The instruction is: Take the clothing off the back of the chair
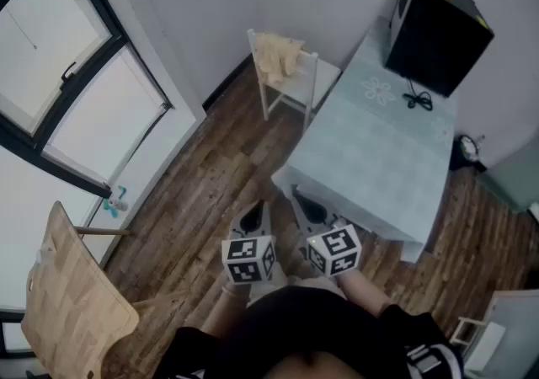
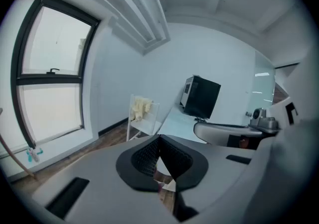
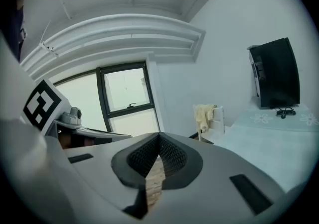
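A: Left edge first, quick.
B: Big dark-framed window [image 1: 59,74] along the left wall. A light wooden chair [image 1: 72,310] is at the bottom left. Plank floor [image 1: 210,175] fills the middle.
A: Grippers?
B: Both are low in the head view, close to the person [image 1: 312,339], side by side with their marker cubes on top. The left gripper [image 1: 257,210] has its jaws fully together with nothing between them. Its own view shows the ribbed pads meeting at the tips. The right gripper [image 1: 301,200] is the same: jaws pressed closed, empty.
A: Where do they point?
B: Ahead and a bit down, over the floor. The right one is near the close corner of the table [image 1: 379,158].
A: Task item?
B: The cream clothing [image 1: 276,53] is draped over the top of the backrest of the white chair [image 1: 295,87], across the room by the far wall. It's bunched and hangs down the back, well apart from both grippers. Both gripper views show it too, small, ahead of the jaws.
A: Chair's spot?
B: Just beside the far left corner of the table, seat on the table side. Can't tell if they touch.
A: Right side?
B: The table has a pale blue cloth with a flower print. A black box [image 1: 438,28] stands on its far end, and a black cable [image 1: 417,101] lies on the cloth just in front of it.
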Tool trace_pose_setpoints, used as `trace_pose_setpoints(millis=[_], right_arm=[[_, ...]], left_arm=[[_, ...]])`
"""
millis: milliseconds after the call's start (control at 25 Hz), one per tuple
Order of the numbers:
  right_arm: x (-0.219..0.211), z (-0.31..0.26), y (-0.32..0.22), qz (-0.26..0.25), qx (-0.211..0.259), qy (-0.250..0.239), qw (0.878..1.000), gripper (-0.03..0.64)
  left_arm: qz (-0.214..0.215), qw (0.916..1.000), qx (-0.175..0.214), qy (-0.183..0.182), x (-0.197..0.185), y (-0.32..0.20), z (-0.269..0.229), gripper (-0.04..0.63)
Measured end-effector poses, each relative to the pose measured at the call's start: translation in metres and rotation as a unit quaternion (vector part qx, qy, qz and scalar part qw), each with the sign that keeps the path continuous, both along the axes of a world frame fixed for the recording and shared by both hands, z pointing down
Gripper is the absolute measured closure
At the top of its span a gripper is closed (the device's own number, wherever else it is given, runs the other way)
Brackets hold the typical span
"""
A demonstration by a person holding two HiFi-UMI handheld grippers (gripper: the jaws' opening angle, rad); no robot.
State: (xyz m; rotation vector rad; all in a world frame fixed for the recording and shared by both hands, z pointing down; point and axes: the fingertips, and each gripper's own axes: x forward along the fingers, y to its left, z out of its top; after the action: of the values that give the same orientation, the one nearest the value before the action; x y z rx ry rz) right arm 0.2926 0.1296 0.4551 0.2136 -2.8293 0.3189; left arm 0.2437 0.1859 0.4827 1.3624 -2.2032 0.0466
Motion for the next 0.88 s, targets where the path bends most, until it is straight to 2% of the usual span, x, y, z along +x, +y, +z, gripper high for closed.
trace_pose_setpoints(millis=[160,560,760,880], right_arm=[[0.008,0.001,0.012,-0.007,0.010,0.001,1.000,0.606],[0.027,-0.011,0.046,-0.006,0.022,-0.019,1.000,0.606],[0.037,-0.023,0.060,-0.020,0.003,-0.053,0.998,0.604],[0.039,-0.024,0.060,-0.016,-0.001,-0.052,0.999,0.604]], left_arm=[[-0.004,0.9999,0.016,0.002,0.008,0.008,-0.003,0.597],[-0.014,0.9995,0.027,0.011,0.025,0.042,-0.002,0.597],[-0.019,0.9993,0.030,0.013,0.028,0.050,-0.004,0.597],[-0.029,0.9988,0.035,0.017,0.025,0.053,-0.006,0.597]])
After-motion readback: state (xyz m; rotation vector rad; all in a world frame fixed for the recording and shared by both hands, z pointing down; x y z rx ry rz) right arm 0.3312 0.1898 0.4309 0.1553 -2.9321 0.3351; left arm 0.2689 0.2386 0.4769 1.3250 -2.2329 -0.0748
